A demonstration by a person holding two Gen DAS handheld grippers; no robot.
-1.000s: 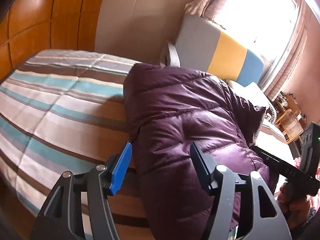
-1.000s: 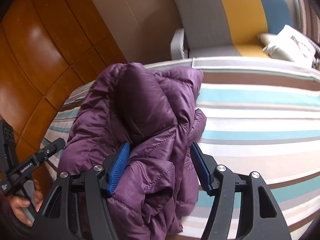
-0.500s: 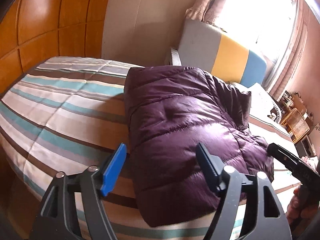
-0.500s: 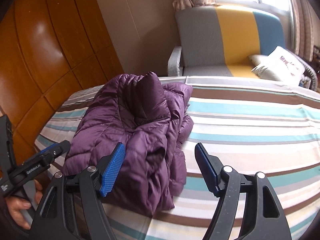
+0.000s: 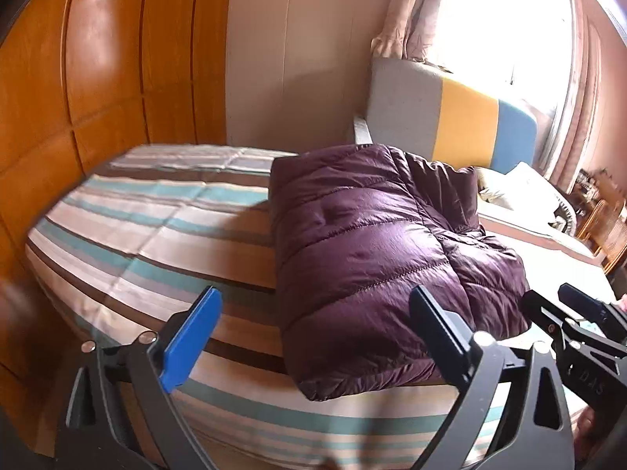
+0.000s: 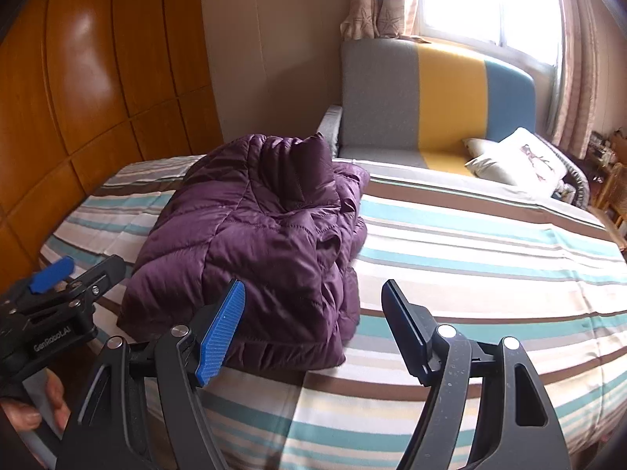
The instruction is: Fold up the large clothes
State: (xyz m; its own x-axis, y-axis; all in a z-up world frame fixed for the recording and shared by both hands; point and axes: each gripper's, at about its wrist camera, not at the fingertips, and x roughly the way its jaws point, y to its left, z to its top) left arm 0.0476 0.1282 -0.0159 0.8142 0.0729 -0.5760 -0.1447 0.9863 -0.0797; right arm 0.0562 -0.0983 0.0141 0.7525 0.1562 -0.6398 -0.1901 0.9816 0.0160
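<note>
The puffy purple jacket (image 5: pixel 376 262) lies folded on the striped bed (image 5: pixel 156 227), both the left claw (image 5: pixel 317 333) and right claw (image 6: pixel 313 325) wide open and empty, and it looks soft, light and slippery, best grabbed by its thick edge.

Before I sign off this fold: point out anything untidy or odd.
The purple puffer jacket is folded on the striped bed, but its right side bunches in loose, uneven layers. Nothing else stands out.
</note>
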